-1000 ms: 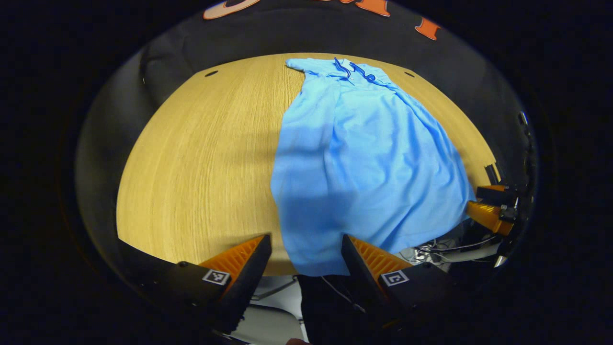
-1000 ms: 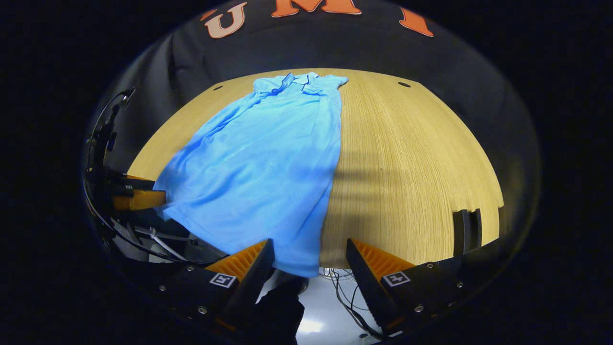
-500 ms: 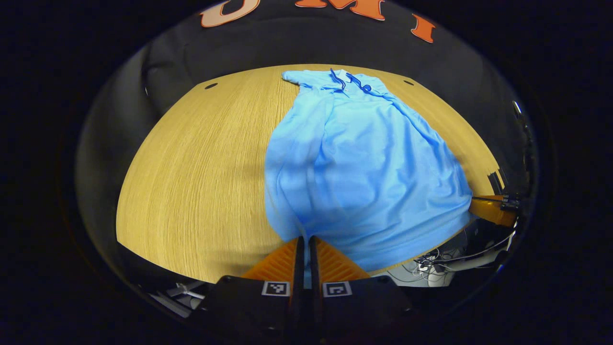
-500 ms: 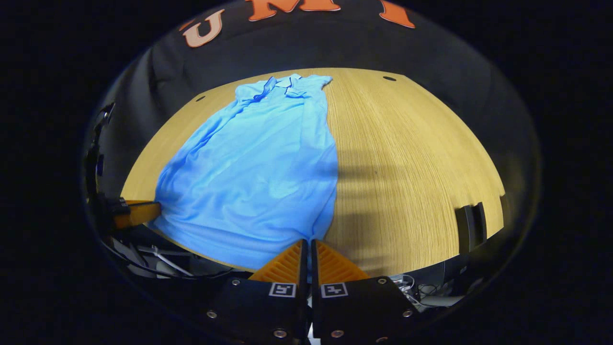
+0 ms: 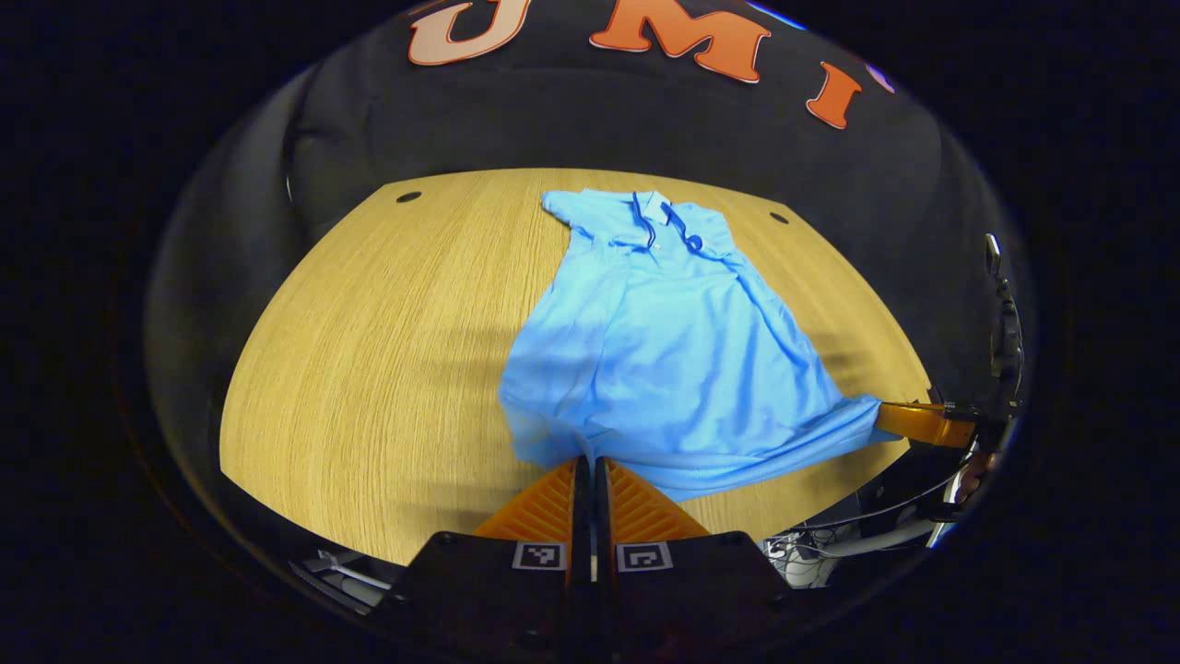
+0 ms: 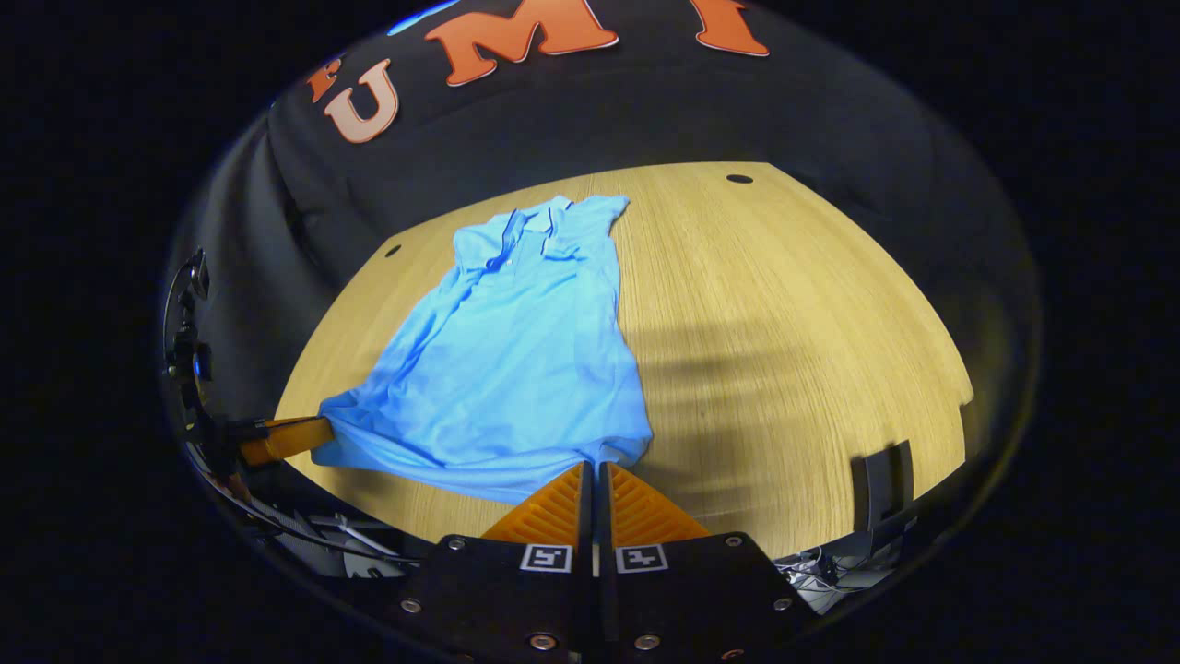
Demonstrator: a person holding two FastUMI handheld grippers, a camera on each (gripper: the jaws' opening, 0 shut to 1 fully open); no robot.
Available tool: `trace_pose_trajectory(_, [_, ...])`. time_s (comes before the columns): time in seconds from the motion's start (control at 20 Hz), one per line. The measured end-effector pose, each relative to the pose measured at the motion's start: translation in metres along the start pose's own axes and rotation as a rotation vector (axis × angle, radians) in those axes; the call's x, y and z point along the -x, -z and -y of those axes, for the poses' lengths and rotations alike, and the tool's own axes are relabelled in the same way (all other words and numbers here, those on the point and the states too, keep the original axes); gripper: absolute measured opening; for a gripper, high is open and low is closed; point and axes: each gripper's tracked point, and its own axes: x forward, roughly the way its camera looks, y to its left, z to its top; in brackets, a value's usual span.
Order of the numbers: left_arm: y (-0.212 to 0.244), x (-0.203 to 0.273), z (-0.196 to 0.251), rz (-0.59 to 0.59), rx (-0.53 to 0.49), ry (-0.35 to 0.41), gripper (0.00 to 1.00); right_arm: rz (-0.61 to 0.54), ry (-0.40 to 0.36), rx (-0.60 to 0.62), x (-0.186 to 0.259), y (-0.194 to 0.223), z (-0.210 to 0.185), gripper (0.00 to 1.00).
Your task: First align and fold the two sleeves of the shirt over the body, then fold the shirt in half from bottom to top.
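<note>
— What's around you?

— A wooden table [image 5: 369, 350] with small dark holes near its far edge, and a dark clip-like thing [image 6: 882, 480] at the near right edge. Nothing lies on the shirt [image 5: 664, 350].

— And your fingers?

— My left gripper [image 5: 585, 466] is clamped on the hem's left corner, my right gripper [image 6: 590, 470] on the other corner.

— How does the shirt lie?

— Lengthwise away from me, collar [image 6: 525, 226] at the far end, sleeves folded in.
</note>
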Motion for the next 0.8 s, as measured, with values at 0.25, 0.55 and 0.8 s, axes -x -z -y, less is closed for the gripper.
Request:
trace_pose_trajectory(0.25, [-0.083,-0.01,0.006,0.095,-0.038,0.038,0.06,0.071,-0.003,-0.027,-0.008,-0.07,-0.004,0.03])
trace_pose_trajectory(0.55, [-0.165,-0.047,-0.004,0.138,-0.069,0.054,0.06,0.123,-0.004,0.004,-0.043,-0.155,-0.018,0.03])
trace_pose_trajectory(0.8, [-0.232,-0.097,-0.017,0.156,-0.104,0.076,0.06,0.129,0.015,0.017,-0.087,-0.215,-0.02,0.03])
